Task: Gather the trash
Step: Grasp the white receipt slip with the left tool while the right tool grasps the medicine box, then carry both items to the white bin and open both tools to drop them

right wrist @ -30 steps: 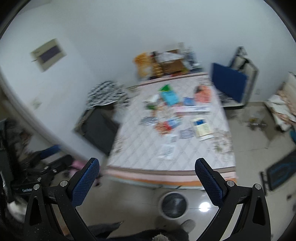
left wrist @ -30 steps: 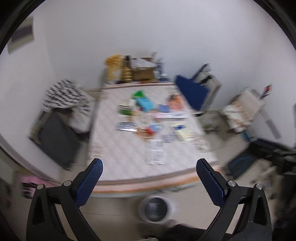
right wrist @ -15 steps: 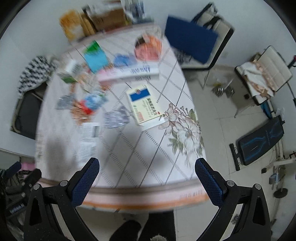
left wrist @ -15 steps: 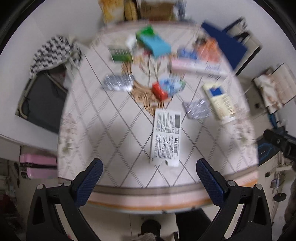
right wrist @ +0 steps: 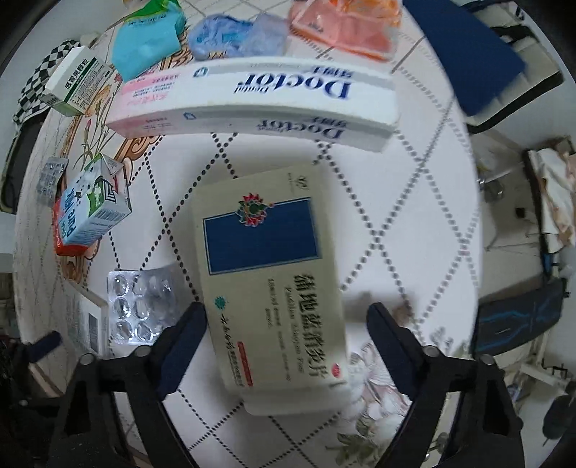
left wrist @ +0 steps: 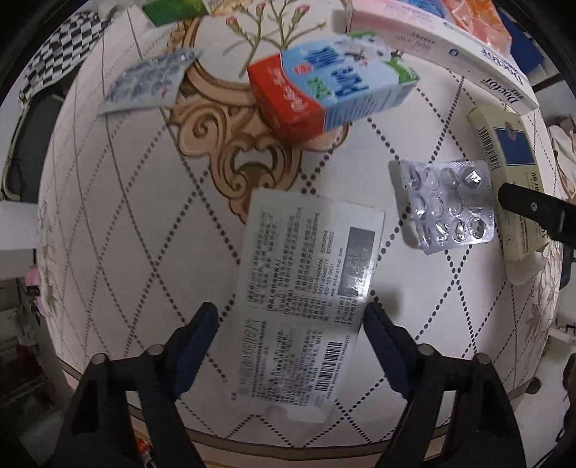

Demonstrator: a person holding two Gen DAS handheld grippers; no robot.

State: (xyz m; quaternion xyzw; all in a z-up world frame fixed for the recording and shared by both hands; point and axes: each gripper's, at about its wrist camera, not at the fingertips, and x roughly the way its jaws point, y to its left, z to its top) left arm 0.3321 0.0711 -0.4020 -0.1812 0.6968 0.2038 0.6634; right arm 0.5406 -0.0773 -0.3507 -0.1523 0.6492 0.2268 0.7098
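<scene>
Nearest to us, the left gripper (left wrist: 291, 320) points down at a patterned mattress (left wrist: 144, 223), its jaws about two-thirds open and just lately narrowing, with a flat white printed packet (left wrist: 306, 288) lying between the blue pads; the pads flank the packet's edges, and we cannot tell whether they touch it yet. Just right of those jaws lies an empty silver blister sheet (left wrist: 446, 205), and beyond it a cream box with a blue panel (left wrist: 511, 158), over which the tip of the right gripper shows as a black bar at the frame's edge. Ahead of the left jaws sits a red, white and blue milk carton (left wrist: 324, 93) on its side, with a second blister sheet (left wrist: 151, 82) ahead to the left and a green-topped box (left wrist: 176, 10) at the far edge. The right gripper (right wrist: 286, 324) also points down, its jaws wide but just lately closing, straddling the cream box with the blue panel (right wrist: 266, 273); the left pad sits against the box's edge, the right pad stands clear of it, so nothing is gripped. Left of these jaws lies the blister sheet (right wrist: 138, 306). Ahead of them a long white toothpaste box (right wrist: 259, 97) lies crosswise, and beyond it a teal packet (right wrist: 144, 46), a crumpled blue glove (right wrist: 234, 34) and an orange bag (right wrist: 345, 28). Ahead to the left sit the milk carton (right wrist: 90, 212) and a white-and-green box (right wrist: 77, 84).
</scene>
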